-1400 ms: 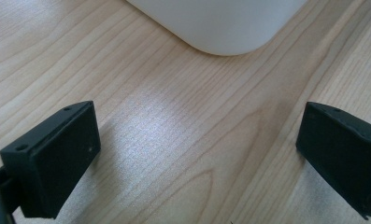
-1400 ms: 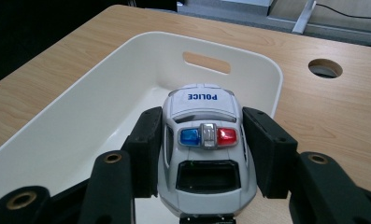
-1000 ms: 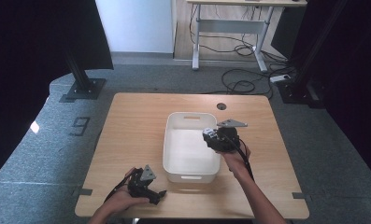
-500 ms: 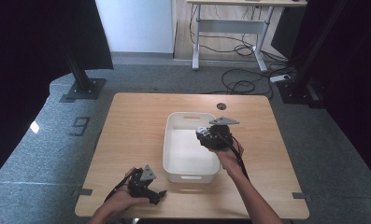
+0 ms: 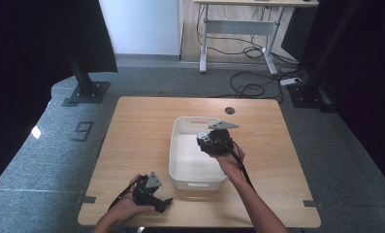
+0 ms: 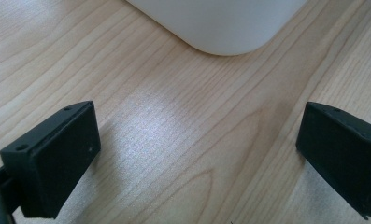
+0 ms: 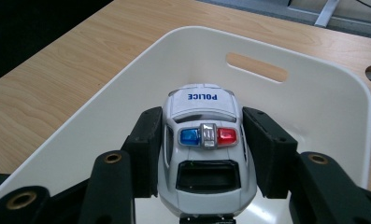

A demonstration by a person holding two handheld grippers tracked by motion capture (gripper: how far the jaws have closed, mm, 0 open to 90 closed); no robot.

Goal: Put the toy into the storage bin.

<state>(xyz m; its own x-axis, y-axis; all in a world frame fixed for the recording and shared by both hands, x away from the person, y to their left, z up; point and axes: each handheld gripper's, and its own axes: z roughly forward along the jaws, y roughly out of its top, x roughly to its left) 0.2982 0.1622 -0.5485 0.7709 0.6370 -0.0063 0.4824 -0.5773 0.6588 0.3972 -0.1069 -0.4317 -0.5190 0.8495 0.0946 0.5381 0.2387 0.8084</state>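
Lighting's pretty even from overhead, so the worktop (image 5: pixel 146 145) looks bright while the room edges go nearly black. From my left claw's view there's a soft glare patch on the wood, and the jaws are a bit fuzzy up close. My right claw's view is sharp on the police car (image 7: pixel 204 144), with the far corners going soft.

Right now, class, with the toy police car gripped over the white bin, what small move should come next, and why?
Probably lower the right gripper a little, then open it: its jaws clamp the police car above the white bin, not yet resting on the floor.
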